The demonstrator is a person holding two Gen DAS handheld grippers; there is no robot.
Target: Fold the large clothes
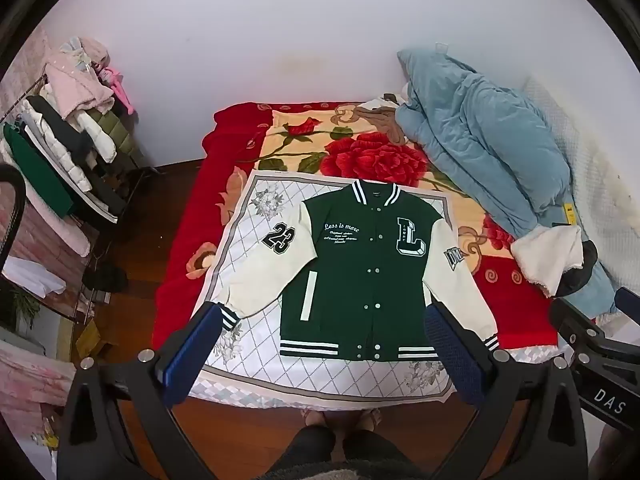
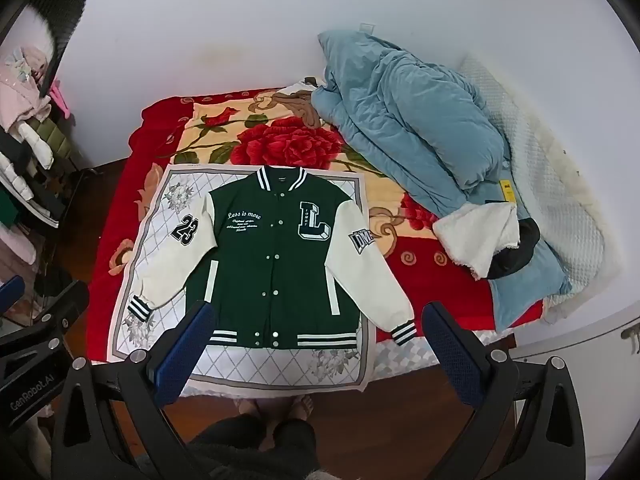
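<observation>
A green varsity jacket [image 1: 356, 264] with cream sleeves lies flat, front up and snapped shut, on a white patterned cloth [image 1: 256, 364] on the bed; it also shows in the right wrist view [image 2: 276, 260]. Its sleeves slant out to both sides, cuffs near the bed's front edge. My left gripper [image 1: 320, 320] is open and empty, held well above the jacket's hem. My right gripper [image 2: 316, 320] is open and empty too, above the hem. The right gripper's body shows at the left wrist view's right edge [image 1: 600, 344].
A red floral blanket [image 1: 372, 152] covers the bed. A blue duvet [image 1: 492, 144] is heaped at the back right, with a white towel [image 1: 548, 256] by it. A loaded clothes rack [image 1: 68, 136] stands at the left. The person's bare feet [image 1: 340, 420] are on the wooden floor.
</observation>
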